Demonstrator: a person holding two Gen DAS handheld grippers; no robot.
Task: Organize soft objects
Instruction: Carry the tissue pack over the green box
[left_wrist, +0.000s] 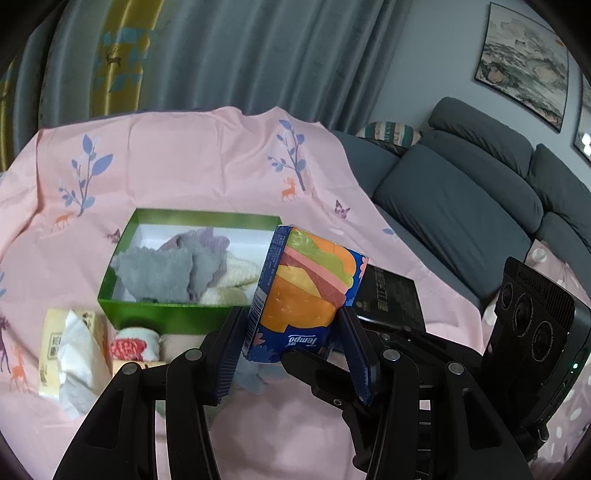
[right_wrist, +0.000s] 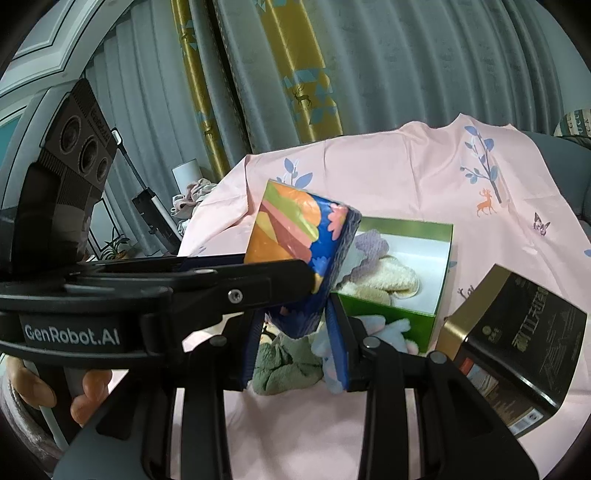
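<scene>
The tissue pack (left_wrist: 303, 291) (right_wrist: 295, 240) is soft, wrapped in blue plastic printed with an orange, pink and green burger picture; it is tilted and held up off the pink cloth, in front of the green box (left_wrist: 166, 314) (right_wrist: 417, 321); that box is open, white inside, holding a grey towel (left_wrist: 159, 273), a purple cloth (left_wrist: 207, 240) (right_wrist: 369, 243) and a cream fluffy cloth (left_wrist: 240, 273) (right_wrist: 388, 280); a green towel (right_wrist: 284, 365) lies crumpled on the cloth nearby.
</scene>
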